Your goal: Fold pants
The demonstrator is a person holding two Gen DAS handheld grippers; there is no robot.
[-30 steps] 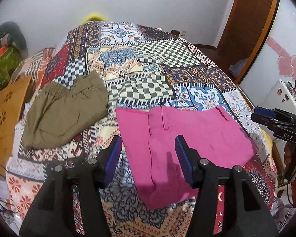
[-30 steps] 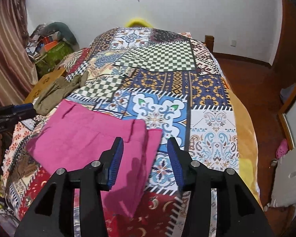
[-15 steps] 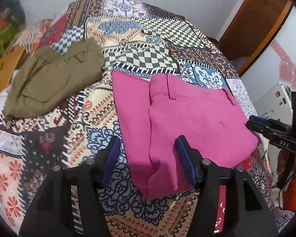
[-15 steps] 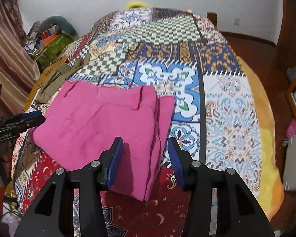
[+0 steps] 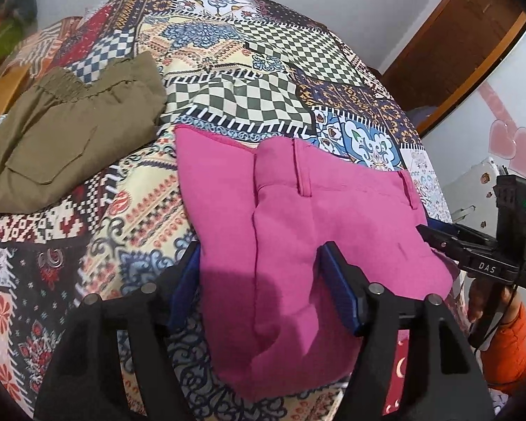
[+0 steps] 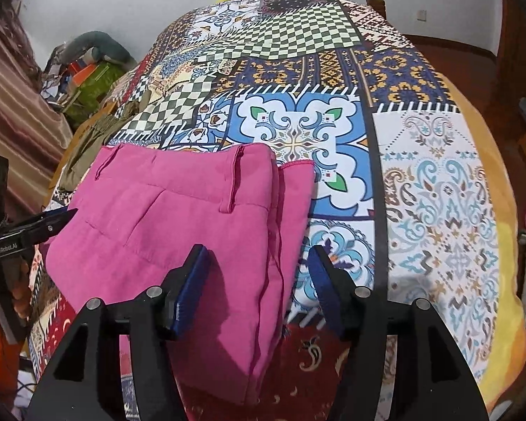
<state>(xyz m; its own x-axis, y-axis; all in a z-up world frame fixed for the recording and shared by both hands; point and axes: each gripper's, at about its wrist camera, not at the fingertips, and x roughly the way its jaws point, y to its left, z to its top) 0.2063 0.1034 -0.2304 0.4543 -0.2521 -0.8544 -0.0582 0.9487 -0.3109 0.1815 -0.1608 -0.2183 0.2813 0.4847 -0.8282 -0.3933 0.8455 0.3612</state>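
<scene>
Pink pants (image 5: 333, 217) lie folded on the patchwork bedspread (image 5: 249, 98), waistband and belt loops toward the far side. My left gripper (image 5: 263, 280) hovers low over their near left end, its jaws opening, the cloth's edge between the blue pads but not pinched. In the right wrist view the pink pants (image 6: 164, 224) fill the left half. My right gripper (image 6: 257, 280) straddles their right folded edge, jaws opening, pads clear of the cloth. Each gripper shows in the other's view: the right gripper (image 5: 426, 229), the left gripper (image 6: 68, 214).
Olive-green pants (image 5: 70, 133) lie folded on the bed left of the pink pair. A person's orange sleeve (image 5: 505, 347) is at the bed's near edge. A wooden door (image 5: 449, 45) and a pile of clutter (image 6: 87, 70) flank the bed.
Both grippers have come down toward the pink pants and tipped further downward, so the cloth looks larger. Both pairs of jaws stand wider than before.
</scene>
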